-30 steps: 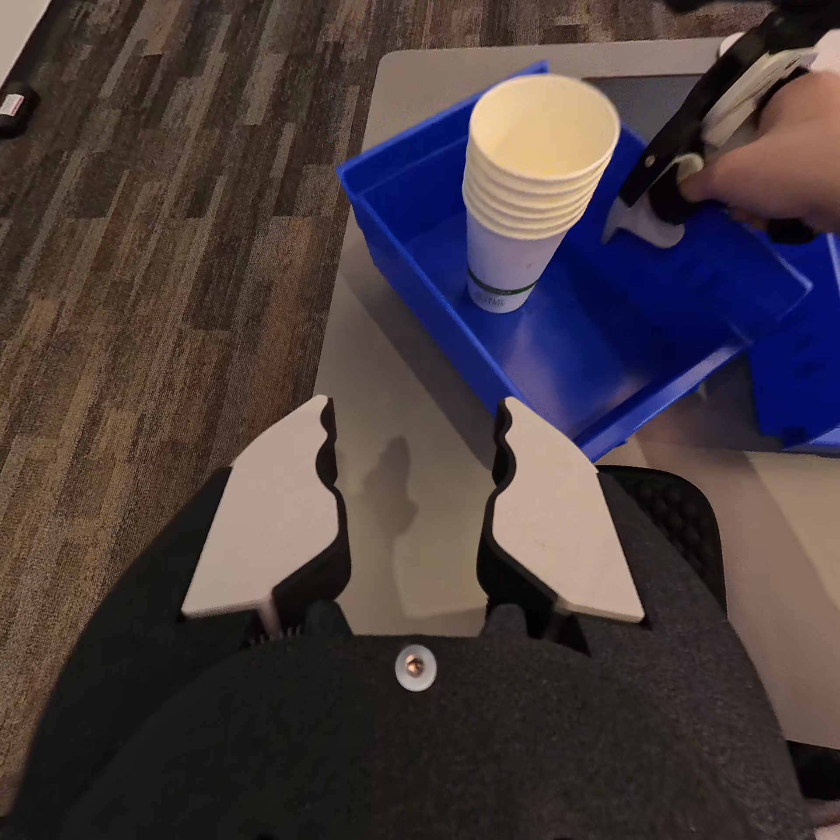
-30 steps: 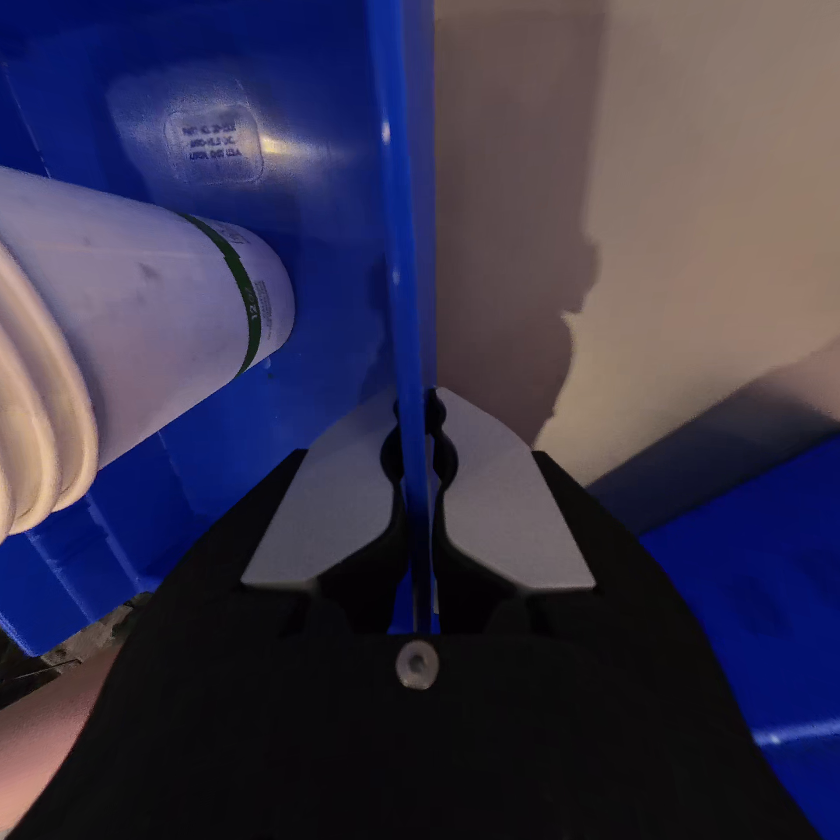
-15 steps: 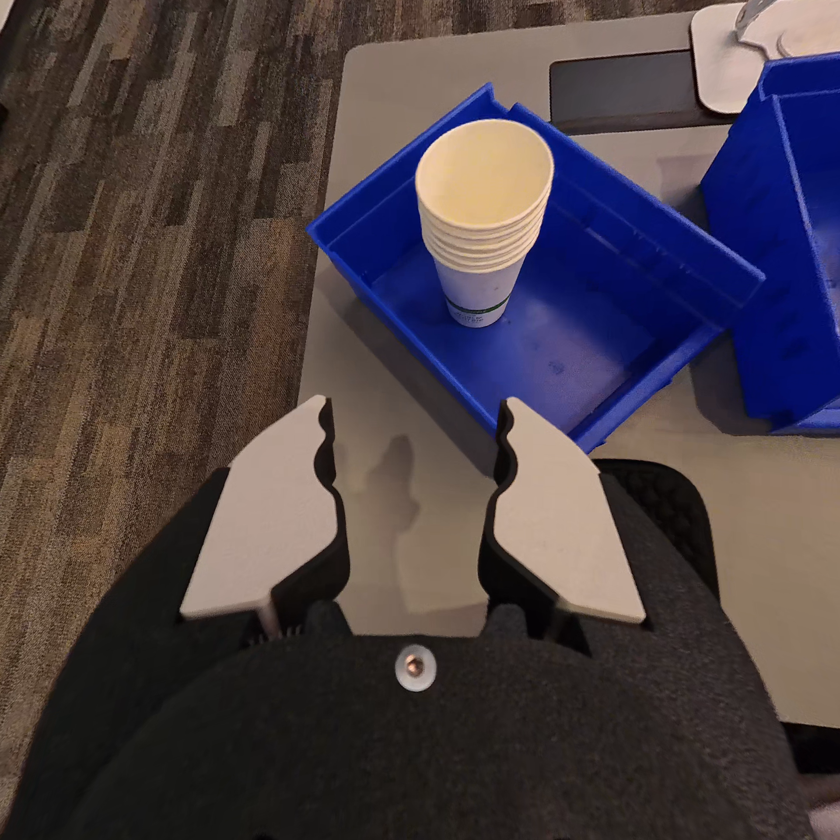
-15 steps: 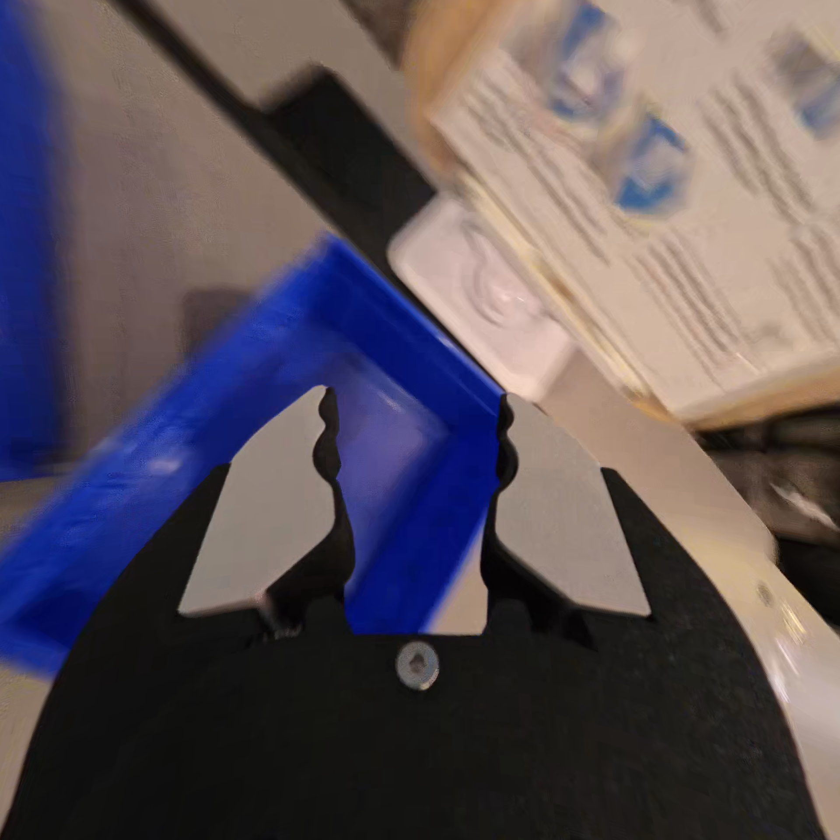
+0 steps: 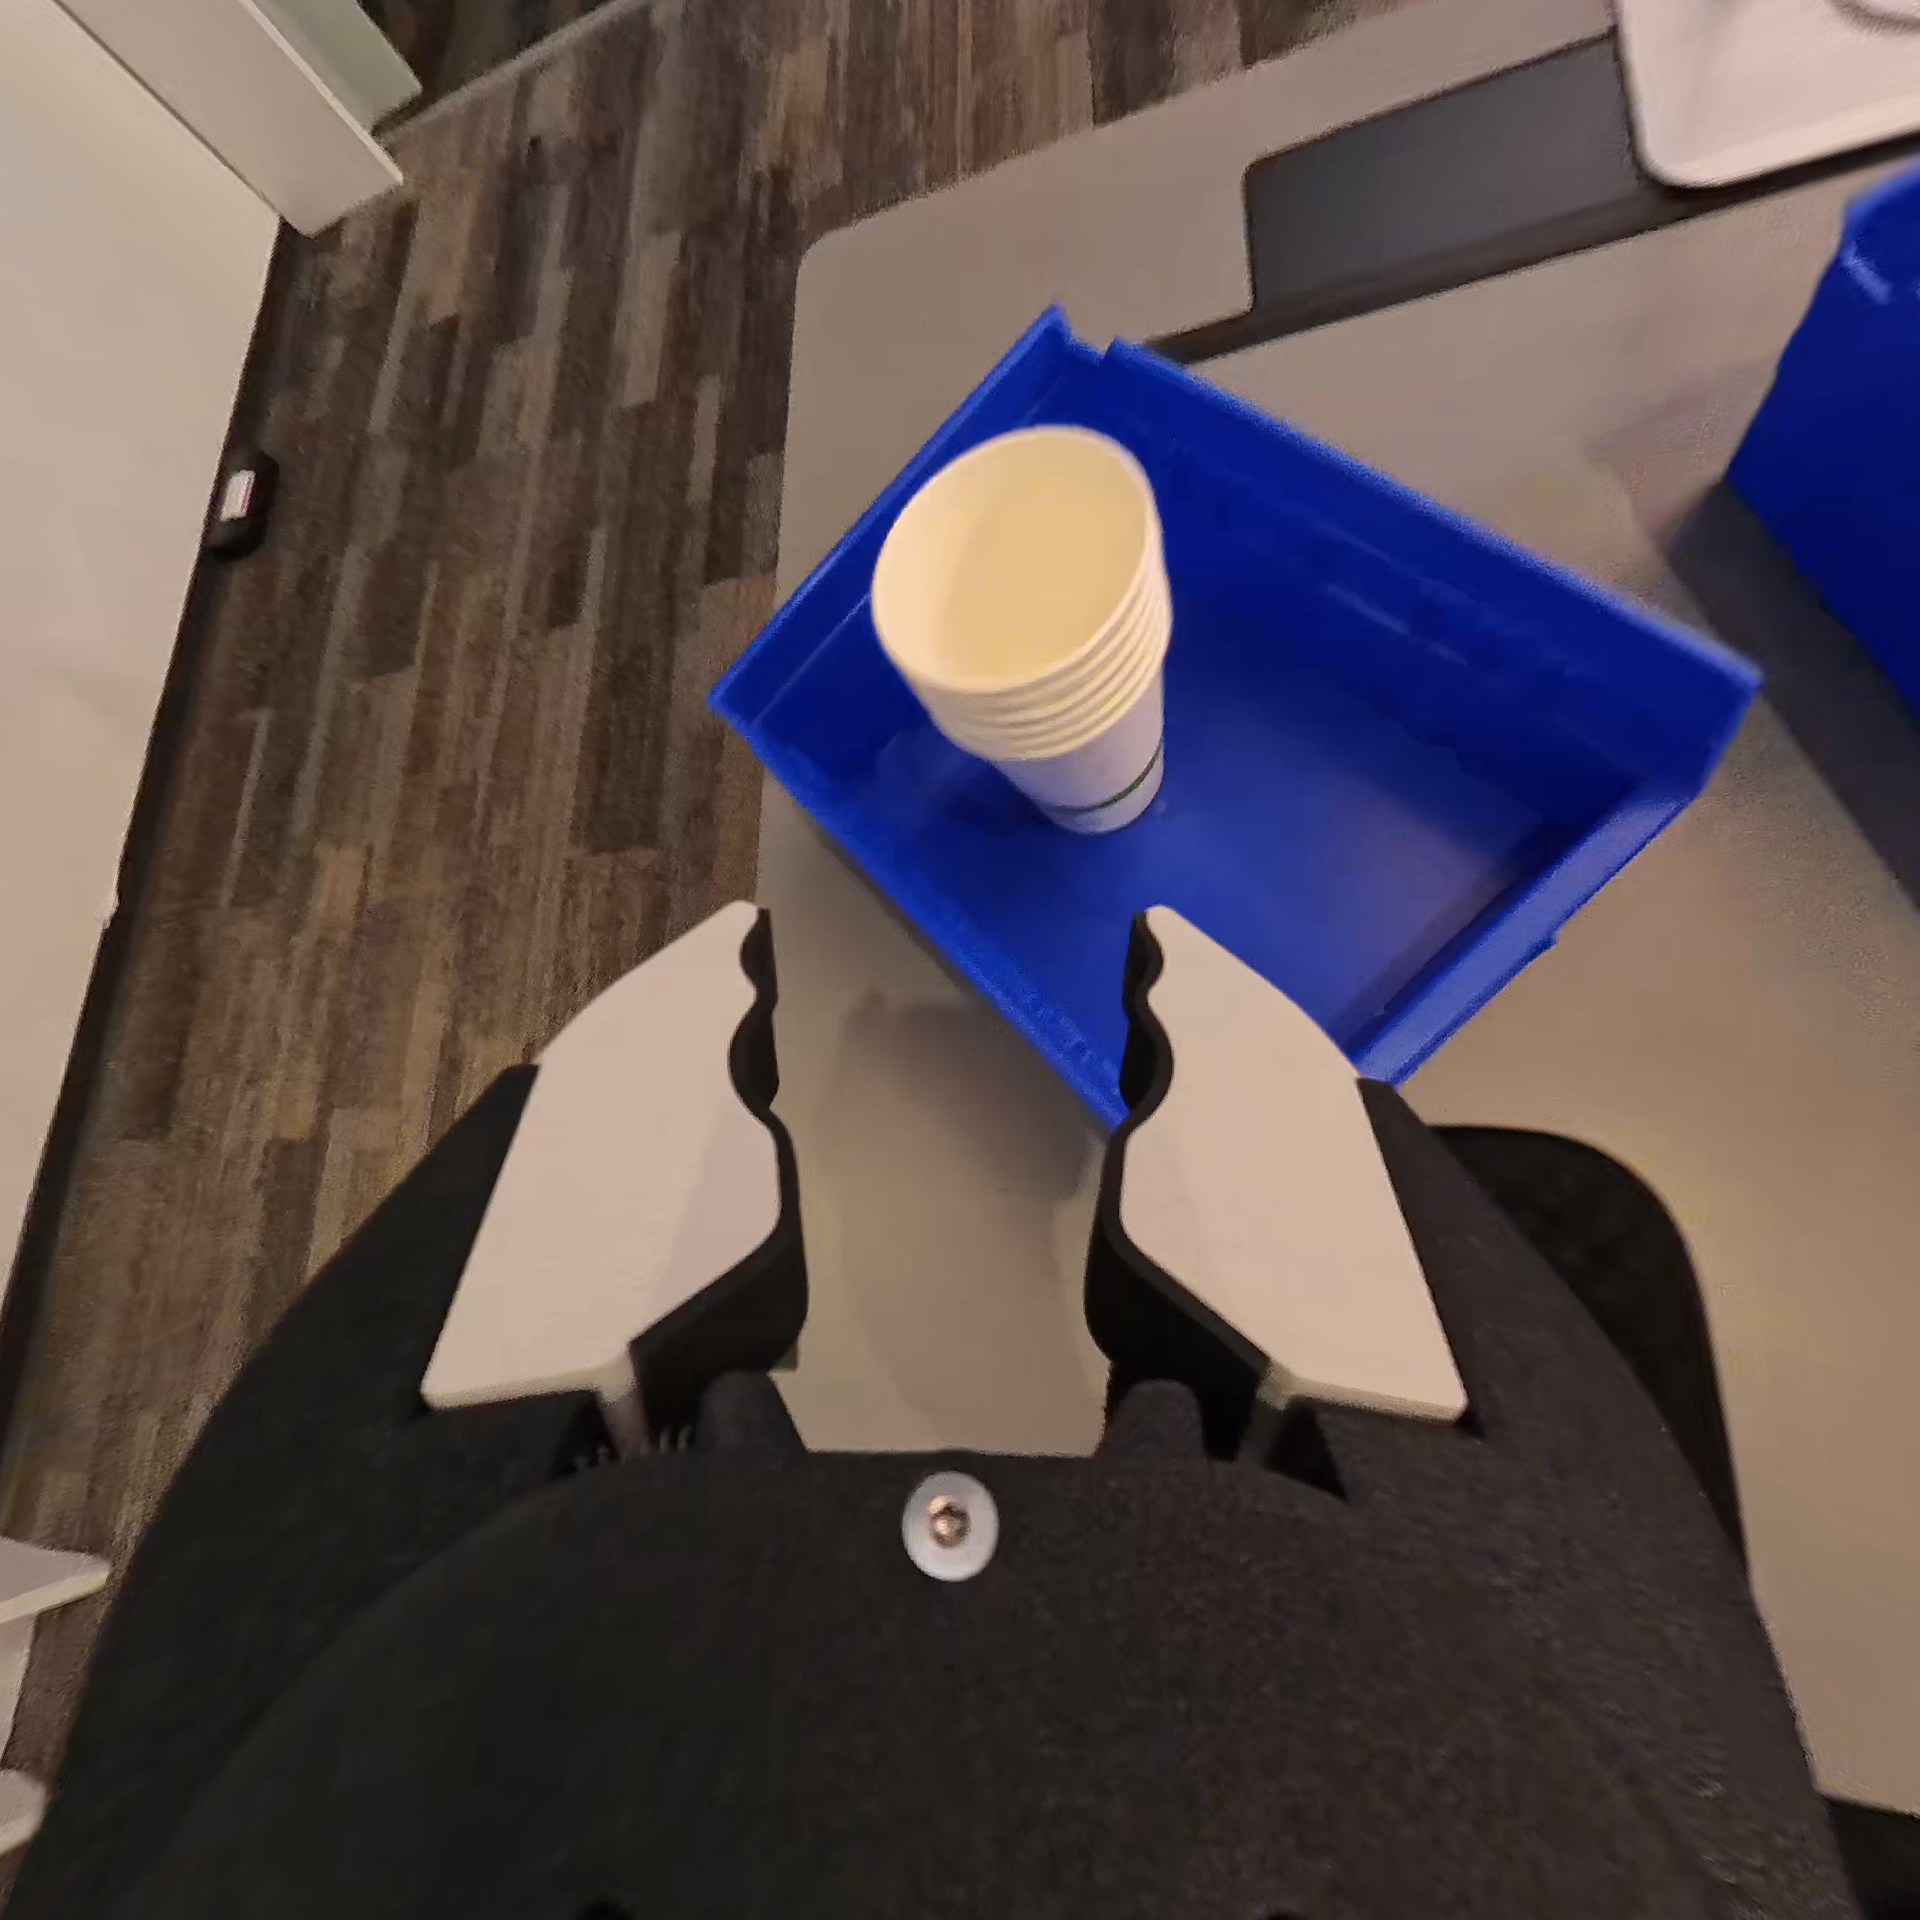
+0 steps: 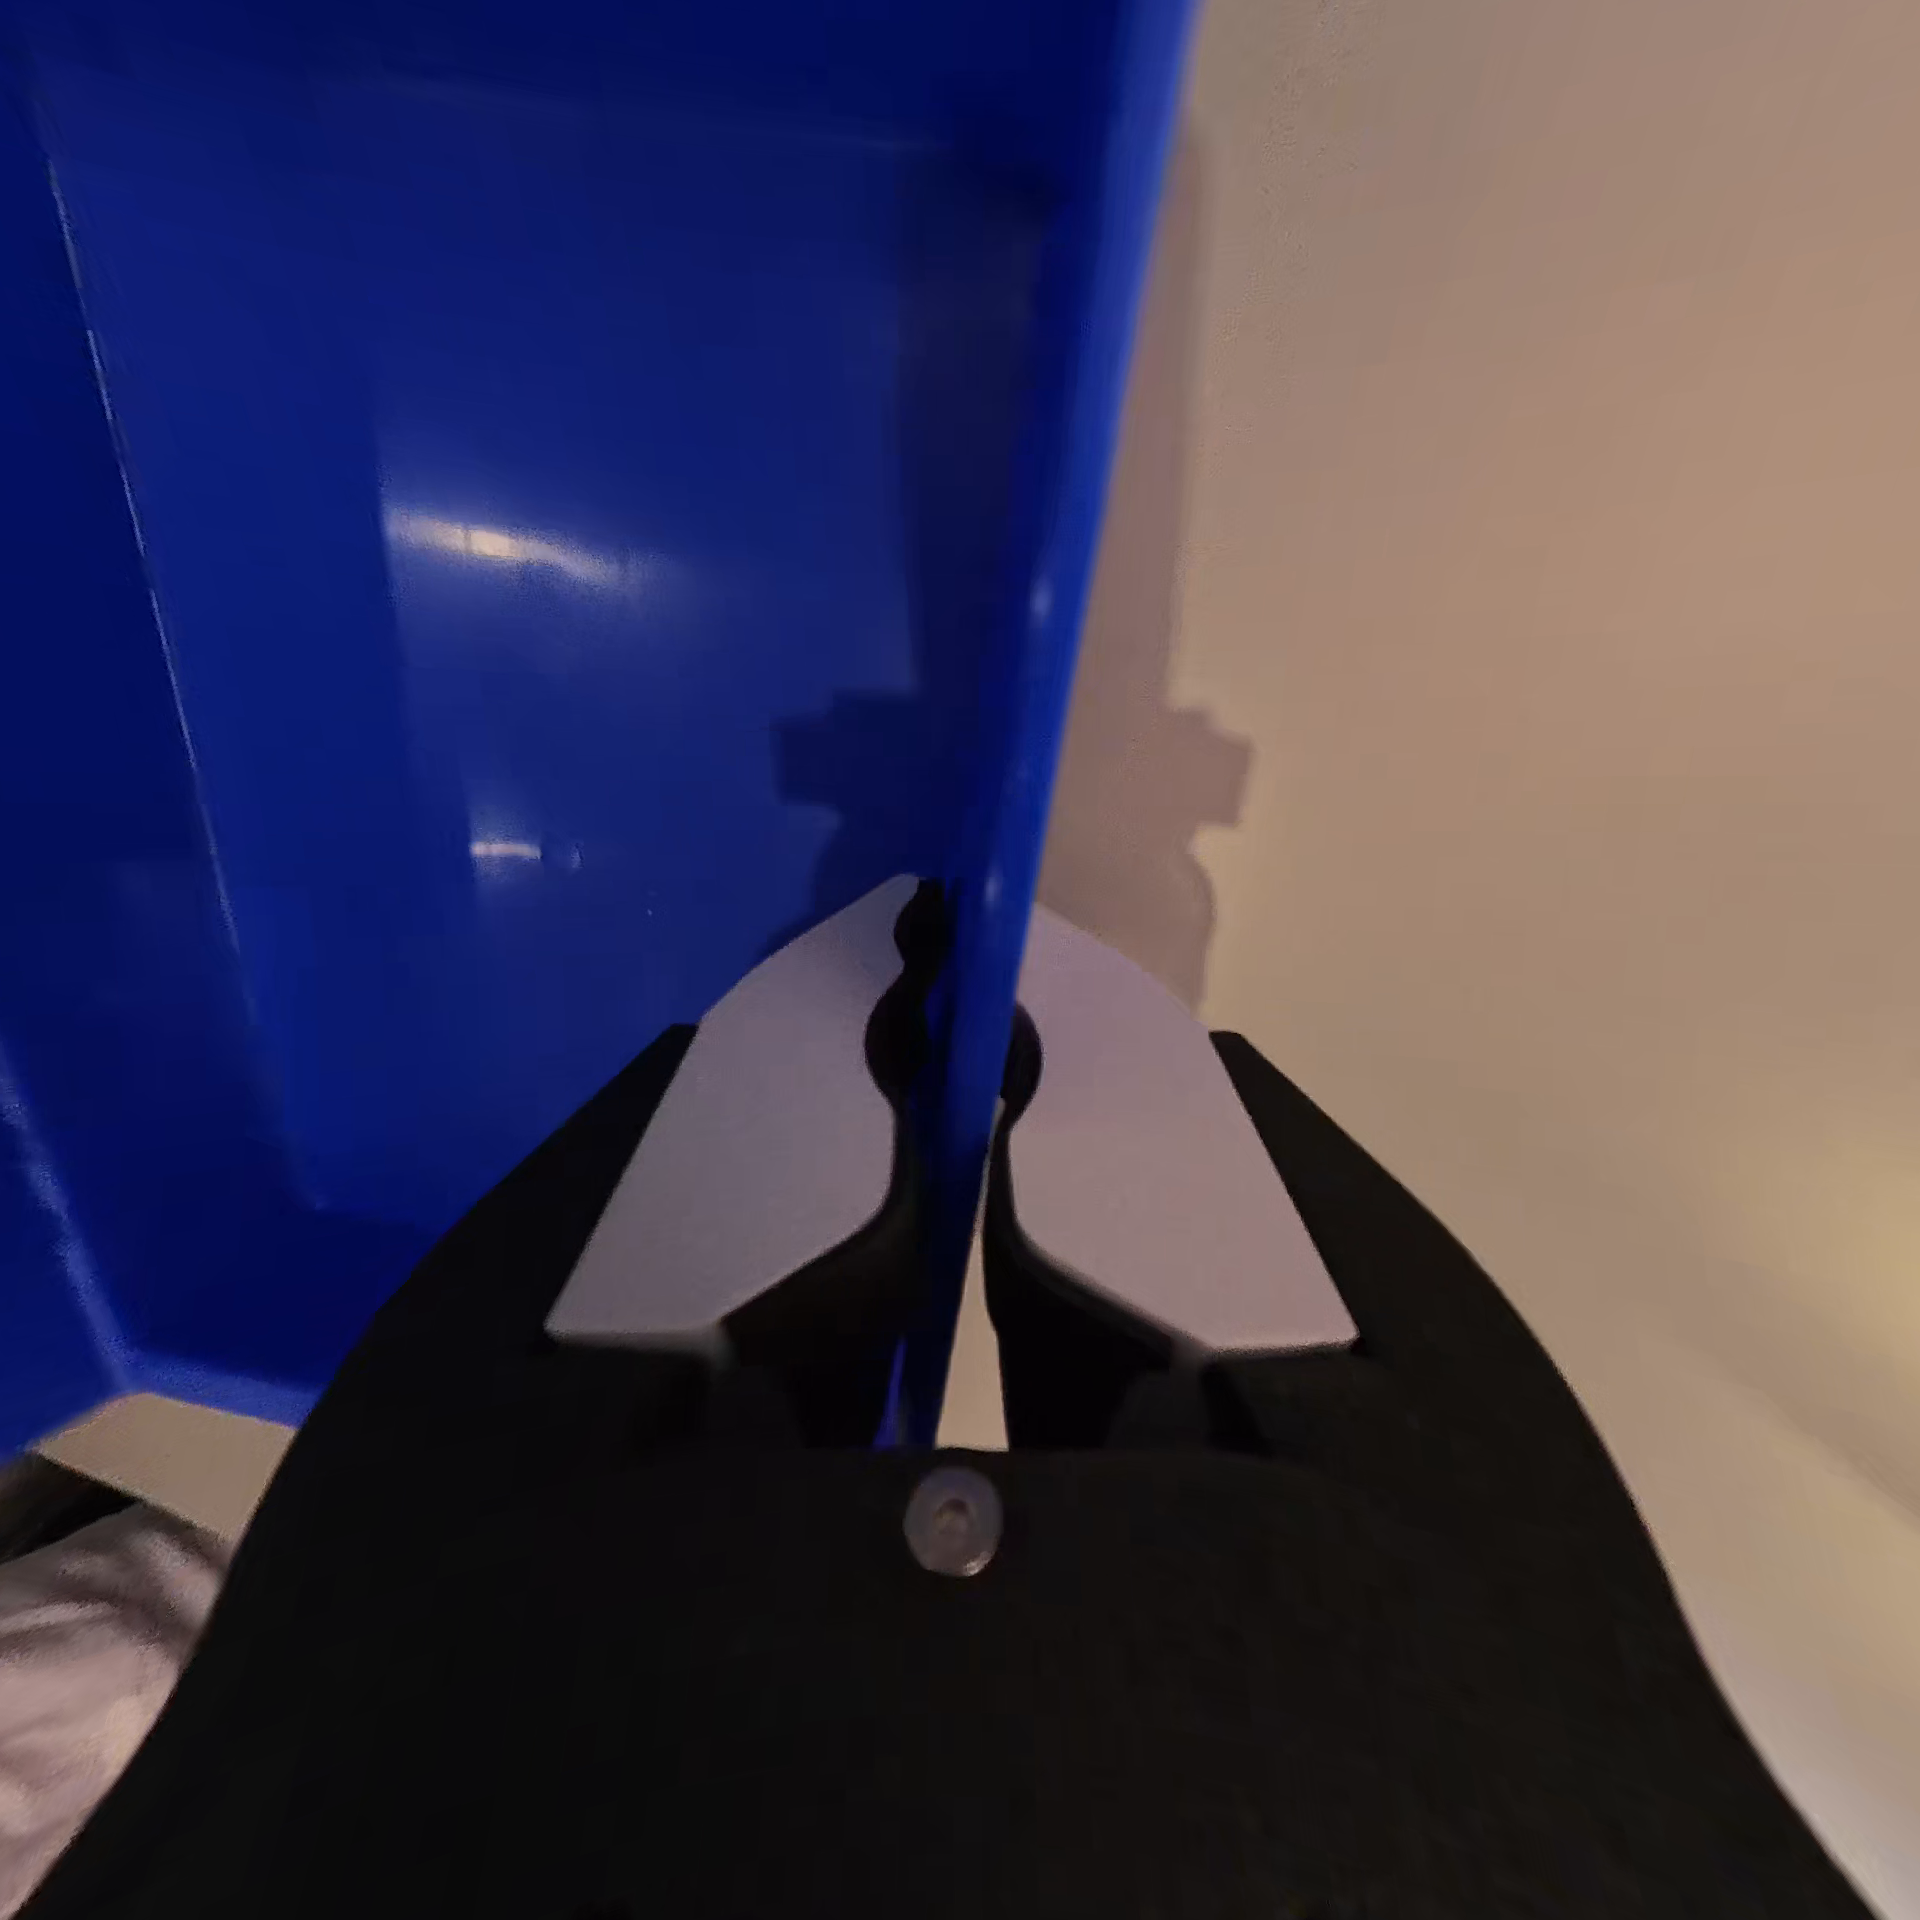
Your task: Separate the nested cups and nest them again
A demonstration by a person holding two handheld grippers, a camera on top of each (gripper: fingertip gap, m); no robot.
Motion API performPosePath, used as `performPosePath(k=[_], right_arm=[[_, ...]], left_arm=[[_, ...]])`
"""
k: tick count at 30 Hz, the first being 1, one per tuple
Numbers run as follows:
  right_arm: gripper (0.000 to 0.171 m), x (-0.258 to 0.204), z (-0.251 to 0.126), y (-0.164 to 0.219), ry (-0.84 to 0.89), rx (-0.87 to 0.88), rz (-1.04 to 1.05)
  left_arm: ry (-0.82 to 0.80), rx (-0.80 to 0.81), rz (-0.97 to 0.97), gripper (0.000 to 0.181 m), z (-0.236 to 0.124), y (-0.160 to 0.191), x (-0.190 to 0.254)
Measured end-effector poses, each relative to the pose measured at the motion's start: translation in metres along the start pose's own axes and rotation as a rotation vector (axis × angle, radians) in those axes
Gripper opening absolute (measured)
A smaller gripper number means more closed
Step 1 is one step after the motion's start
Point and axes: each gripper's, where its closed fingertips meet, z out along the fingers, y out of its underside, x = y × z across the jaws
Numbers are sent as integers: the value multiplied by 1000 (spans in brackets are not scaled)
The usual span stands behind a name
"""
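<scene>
We are holding our left gripper [image 5: 951, 1023] spread above the grey table's [image 5: 904, 1226] left edge, near the blue plastic bin [image 5: 1351, 582] holding the upright nested white paper cups [image 5: 1029, 623]; our right gripper [image 6: 961, 935] is pinching a second blue bin's wall [image 6: 1023, 665].

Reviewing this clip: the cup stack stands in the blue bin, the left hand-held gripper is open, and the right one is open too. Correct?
Not quite. The right hand-held gripper is shut on a blue bin wall, per the right wrist view. The cup stack in the blue bin and the open left hand-held gripper are right.
</scene>
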Motion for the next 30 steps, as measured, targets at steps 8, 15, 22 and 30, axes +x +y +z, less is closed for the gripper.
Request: performPosePath(k=[8, 15, 22, 30], right_arm=[[6, 117, -28, 58, 21, -34, 106], [6, 215, -54, 122, 51, -26, 257], [6, 284, -75, 177, 73, 0, 439], [16, 302, -88, 195, 136, 79, 399]], left_arm=[[-7, 9, 130, 64, 2, -21, 33], [-39, -5, 138, 64, 2, -25, 37], [-45, -37, 203, 64, 7, -30, 55], [-32, 88, 200, 59, -21, -37, 56]])
